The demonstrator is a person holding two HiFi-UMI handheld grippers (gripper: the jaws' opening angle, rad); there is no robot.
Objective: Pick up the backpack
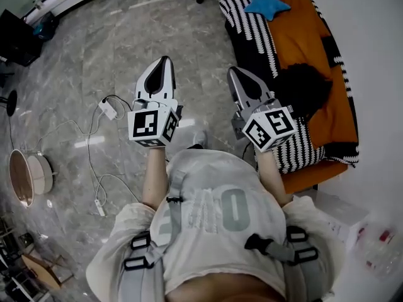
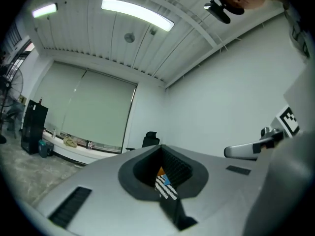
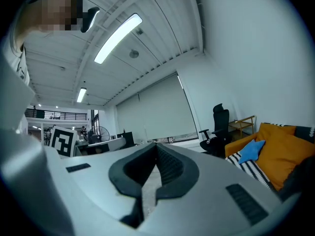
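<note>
Head view: shows a black backpack lying on the orange sofa, with a blue star cushion at the sofa's far end. Shows the right gripper beside the sofa and the left gripper farther off.
Left gripper view: jaws clenched together, grasping nothing.
Right gripper view: jaws pressed shut, empty.

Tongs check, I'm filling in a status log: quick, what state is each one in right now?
Left tongs: closed, holding nothing.
Right tongs: closed, holding nothing.
</note>
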